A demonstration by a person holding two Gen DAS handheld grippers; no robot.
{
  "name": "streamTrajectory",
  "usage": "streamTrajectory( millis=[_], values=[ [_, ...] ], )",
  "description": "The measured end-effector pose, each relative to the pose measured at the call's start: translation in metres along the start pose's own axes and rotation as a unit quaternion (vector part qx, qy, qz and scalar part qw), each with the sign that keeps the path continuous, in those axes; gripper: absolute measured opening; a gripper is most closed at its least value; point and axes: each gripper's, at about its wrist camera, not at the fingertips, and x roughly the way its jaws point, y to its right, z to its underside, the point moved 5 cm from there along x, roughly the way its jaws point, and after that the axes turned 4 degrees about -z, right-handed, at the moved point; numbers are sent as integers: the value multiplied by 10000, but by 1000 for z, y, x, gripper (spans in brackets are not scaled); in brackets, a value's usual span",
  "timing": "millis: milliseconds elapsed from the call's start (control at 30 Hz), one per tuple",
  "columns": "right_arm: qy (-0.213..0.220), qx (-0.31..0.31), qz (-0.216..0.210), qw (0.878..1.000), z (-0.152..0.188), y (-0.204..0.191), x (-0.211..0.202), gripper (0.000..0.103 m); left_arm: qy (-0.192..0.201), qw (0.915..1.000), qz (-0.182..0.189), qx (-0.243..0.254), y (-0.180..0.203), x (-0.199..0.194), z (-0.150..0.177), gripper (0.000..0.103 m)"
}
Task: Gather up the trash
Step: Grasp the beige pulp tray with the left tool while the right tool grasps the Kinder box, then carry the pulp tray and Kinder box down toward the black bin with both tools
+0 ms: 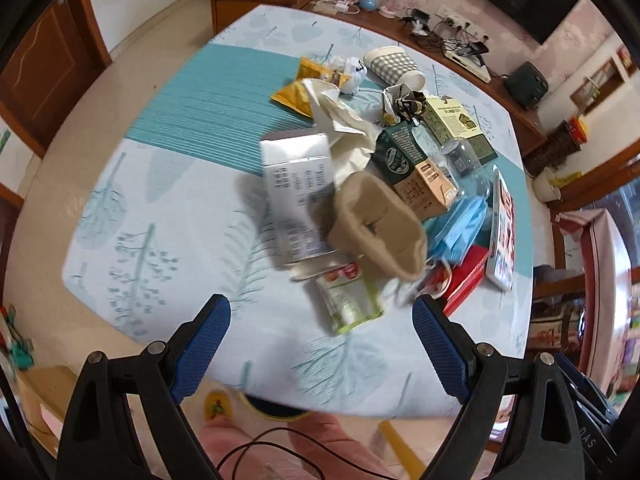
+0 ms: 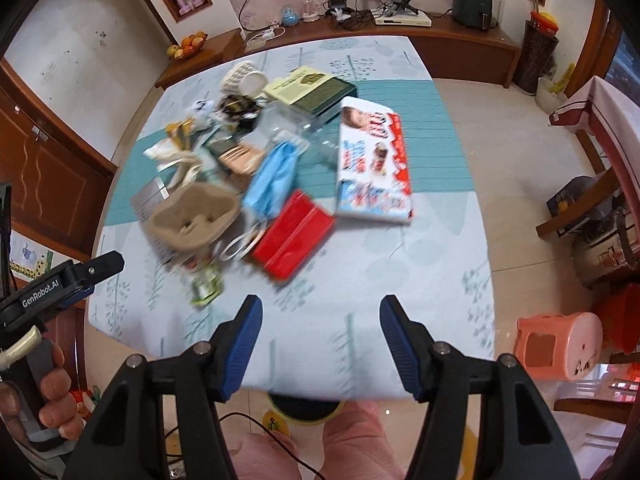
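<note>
A pile of trash lies on the table with the leaf-print cloth (image 1: pixel 168 216) (image 2: pixel 400 264). It holds a brown pulp cup carrier (image 1: pixel 376 224) (image 2: pixel 192 216), a blue face mask (image 1: pixel 460 228) (image 2: pixel 272 176), a red packet (image 2: pixel 292 234), a white and red snack box (image 2: pixel 372 160), a green carton (image 1: pixel 400 156), a checked paper cup (image 1: pixel 394 66) and a small green packet (image 1: pixel 350 300) (image 2: pixel 206 284). My left gripper (image 1: pixel 320 312) is open and empty, above the table's near edge just short of the green packet. My right gripper (image 2: pixel 320 312) is open and empty, above the near edge.
A wooden sideboard (image 2: pixel 440 36) with cables and chargers runs behind the table. A fruit bowl (image 2: pixel 188 46) stands at its left end. A pink plastic stool (image 2: pixel 560 344) stands right of the table. A yellow-rimmed bin (image 2: pixel 304 408) sits on the floor under the near edge.
</note>
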Motion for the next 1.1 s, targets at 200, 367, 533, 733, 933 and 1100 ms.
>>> streamTrajectory(
  millis=[200, 367, 533, 733, 933, 1100],
  values=[
    [-109, 128, -31, 9999, -44, 38, 30, 61, -288, 9984, -109, -469, 17, 38, -15, 87],
    [-225, 317, -287, 9988, -76, 56, 63, 64, -543, 9956, -265, -713, 22, 65, -20, 77],
    [-170, 431, -393, 9982, -102, 63, 95, 94, -623, 9934, -439, -856, 26, 79, -24, 77],
    [-358, 559, -390, 9970, -113, 68, 125, 97, -725, 9920, -581, -856, 31, 90, -28, 77],
    [-687, 455, -283, 9962, -108, 66, 147, 97, -907, 9908, -606, -798, 41, 103, -29, 54],
    [-692, 470, -251, 9962, -105, 66, 145, 97, -1161, 9881, -483, -887, 43, 115, -24, 13]
  ],
)
